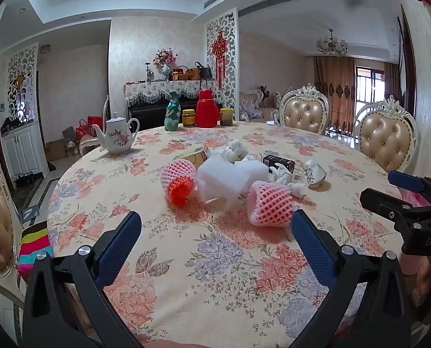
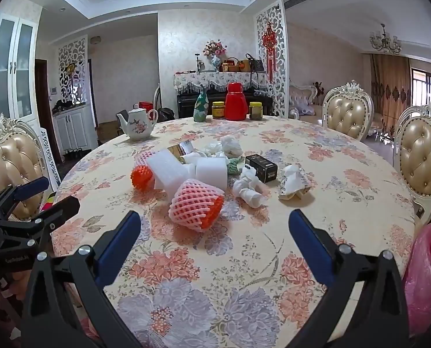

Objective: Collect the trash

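Trash lies in a pile mid-table: a pink foam fruit net [image 1: 270, 204] [image 2: 196, 204], a second net with an orange end [image 1: 177, 181] [image 2: 141, 174], white foam blocks [image 1: 230, 178] [image 2: 186, 171], crumpled white tissues [image 1: 285, 177] [image 2: 248, 187], a black box [image 1: 279, 162] [image 2: 262, 166] and crumpled paper [image 1: 315, 172] [image 2: 293, 182]. My left gripper [image 1: 215, 232] is open and empty, just short of the pile. My right gripper [image 2: 215, 229] is open and empty, near the pink net. A pink plastic bag [image 2: 427, 275] hangs at the table's right edge.
A teapot [image 1: 118, 137], a green bottle [image 1: 172, 116], a red thermos [image 1: 206, 108] and two jars [image 1: 189, 117] stand at the table's far side. Padded chairs [image 1: 386, 137] [image 2: 11, 162] ring the floral-clothed round table [image 1: 215, 275]. The other gripper shows at each view's edge.
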Tool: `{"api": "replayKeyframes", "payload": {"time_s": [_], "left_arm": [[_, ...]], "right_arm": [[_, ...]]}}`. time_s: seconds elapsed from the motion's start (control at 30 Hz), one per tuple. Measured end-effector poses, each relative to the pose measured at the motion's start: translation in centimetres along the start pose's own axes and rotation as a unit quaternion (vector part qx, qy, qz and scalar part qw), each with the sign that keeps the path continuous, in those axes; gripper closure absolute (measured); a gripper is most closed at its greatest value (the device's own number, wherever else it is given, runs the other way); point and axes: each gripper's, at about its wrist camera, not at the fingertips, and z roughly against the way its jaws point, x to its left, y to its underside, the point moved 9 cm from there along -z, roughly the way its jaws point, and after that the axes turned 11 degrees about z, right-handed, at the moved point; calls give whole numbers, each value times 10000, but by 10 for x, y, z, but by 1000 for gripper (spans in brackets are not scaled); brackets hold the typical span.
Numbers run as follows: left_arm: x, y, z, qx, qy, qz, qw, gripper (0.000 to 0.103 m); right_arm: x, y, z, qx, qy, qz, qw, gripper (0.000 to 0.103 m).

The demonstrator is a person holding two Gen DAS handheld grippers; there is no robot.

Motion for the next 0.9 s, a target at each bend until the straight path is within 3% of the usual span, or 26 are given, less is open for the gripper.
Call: {"api": "replayKeyframes", "payload": {"time_s": [0.9], "left_arm": [[0,1,3,38,20,21,10000,6]], "right_arm": [[3,1,-5,13,-49,-75,10000,4]]}}
